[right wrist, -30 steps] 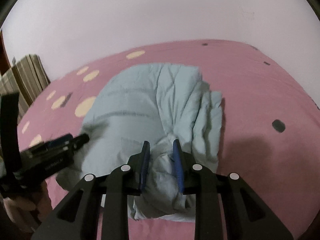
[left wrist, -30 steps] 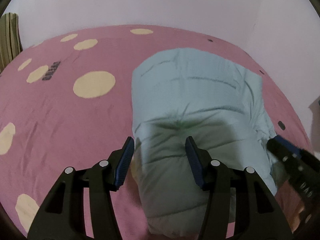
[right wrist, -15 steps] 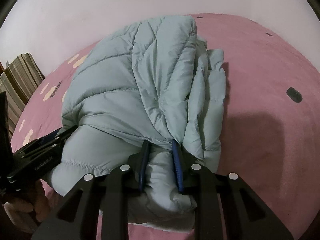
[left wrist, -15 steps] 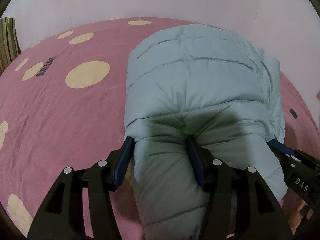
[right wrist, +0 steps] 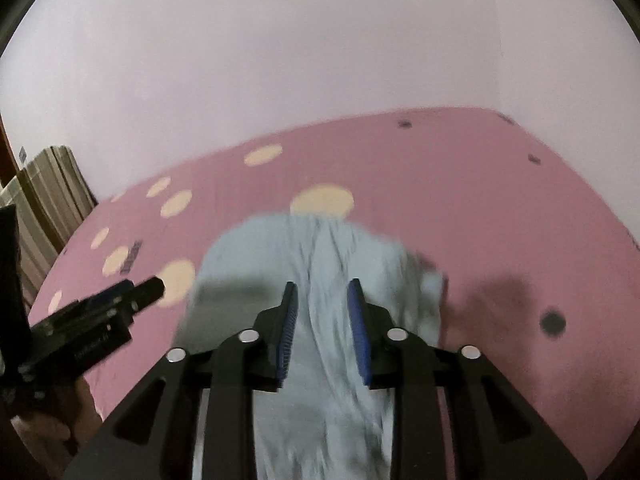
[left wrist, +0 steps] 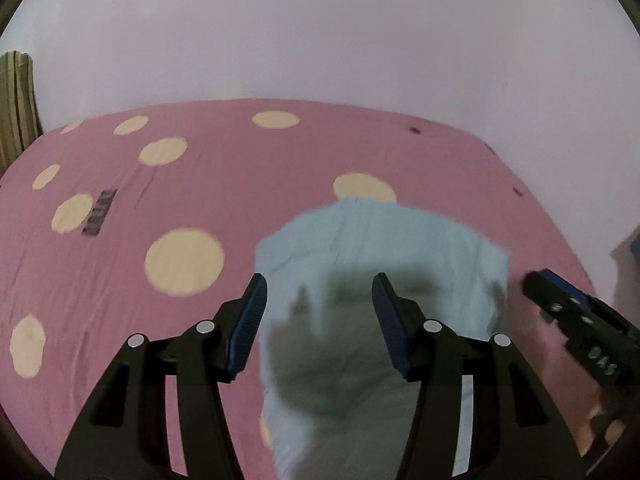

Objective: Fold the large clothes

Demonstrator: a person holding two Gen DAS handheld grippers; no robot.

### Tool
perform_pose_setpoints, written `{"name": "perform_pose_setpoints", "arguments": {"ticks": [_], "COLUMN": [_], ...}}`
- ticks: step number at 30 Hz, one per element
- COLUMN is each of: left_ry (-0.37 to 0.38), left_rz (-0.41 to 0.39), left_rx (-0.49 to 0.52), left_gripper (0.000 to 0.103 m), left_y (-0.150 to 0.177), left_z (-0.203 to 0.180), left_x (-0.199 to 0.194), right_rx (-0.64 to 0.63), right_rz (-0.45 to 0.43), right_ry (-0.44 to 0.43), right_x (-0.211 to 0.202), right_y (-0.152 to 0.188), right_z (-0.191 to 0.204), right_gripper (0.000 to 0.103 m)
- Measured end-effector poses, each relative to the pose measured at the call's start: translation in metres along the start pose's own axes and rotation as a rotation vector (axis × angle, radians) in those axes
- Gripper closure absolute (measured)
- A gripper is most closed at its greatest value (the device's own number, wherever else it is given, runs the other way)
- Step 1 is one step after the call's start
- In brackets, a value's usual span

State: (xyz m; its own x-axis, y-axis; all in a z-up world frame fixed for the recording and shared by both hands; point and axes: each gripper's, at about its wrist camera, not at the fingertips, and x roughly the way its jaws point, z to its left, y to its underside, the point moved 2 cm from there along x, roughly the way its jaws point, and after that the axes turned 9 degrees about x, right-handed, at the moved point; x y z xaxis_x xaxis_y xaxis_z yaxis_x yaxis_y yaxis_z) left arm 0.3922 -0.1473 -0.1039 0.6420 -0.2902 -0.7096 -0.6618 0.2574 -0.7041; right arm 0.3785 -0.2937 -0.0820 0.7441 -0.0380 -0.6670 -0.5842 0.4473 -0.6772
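Pale blue puffer jacket point(left wrist: 384, 248), blurred in both views, lies bunched on the pink bed point(left wrist: 224, 184), mid-bed, just in front of one cream dot point(left wrist: 364, 187). Its near part runs down under both grippers to the frame's lower edge.

Left gripper point(left wrist: 318, 312): jaws spread wide, blue pads point(left wrist: 248, 320) clear of the cloth, jacket seen between and below them, nothing grasped. Its shadow falls on the jacket.

Right gripper point(right wrist: 322, 320): jaws have just been opening; the jacket's ridged folds sit between the pads point(right wrist: 288, 320), a gap shows on each side, so released, not pinching. In the left view the right gripper point(left wrist: 538, 284) sits just right of the jacket; in the right view the left gripper point(right wrist: 156, 286) sits just left of it.

Bedsheet carries more cream dots point(left wrist: 184, 260) at left, small dark marks point(right wrist: 552, 322) at right. Plain wall point(left wrist: 320, 32) behind. Striped fabric point(right wrist: 52, 192) at far left edge.
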Motion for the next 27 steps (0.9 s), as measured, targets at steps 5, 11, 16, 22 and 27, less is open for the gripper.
{"name": "perform_pose_setpoints", "arguments": {"ticks": [5, 11, 16, 22, 27], "left_ry": [-0.037, -0.066, -0.069, -0.062, -0.054], "left_rz": [0.078, 0.145, 0.155, 0.160, 0.166], "left_rx": [-0.019, -0.054, -0.051, -0.049, -0.058], "left_gripper": [0.049, 0.042, 0.040, 0.037, 0.034], "left_y": [-0.001, 0.032, 0.039, 0.046, 0.051], "left_z": [-0.003, -0.003, -0.007, -0.010, -0.008], "left_x": [0.042, 0.082, 0.098, 0.114, 0.124], "right_rx": [0.002, -0.014, -0.003, 0.026, 0.039], "right_rz": [0.061, 0.094, 0.117, 0.128, 0.128], "right_ry": [0.053, 0.108, 0.107, 0.098, 0.099], "right_x": [0.052, 0.084, 0.106, 0.118, 0.124], "right_y": [-0.005, 0.024, 0.039, 0.048, 0.052], "right_z": [-0.002, -0.022, -0.034, -0.044, -0.047], "right_gripper": [0.067, 0.067, 0.067, 0.067, 0.066]}}
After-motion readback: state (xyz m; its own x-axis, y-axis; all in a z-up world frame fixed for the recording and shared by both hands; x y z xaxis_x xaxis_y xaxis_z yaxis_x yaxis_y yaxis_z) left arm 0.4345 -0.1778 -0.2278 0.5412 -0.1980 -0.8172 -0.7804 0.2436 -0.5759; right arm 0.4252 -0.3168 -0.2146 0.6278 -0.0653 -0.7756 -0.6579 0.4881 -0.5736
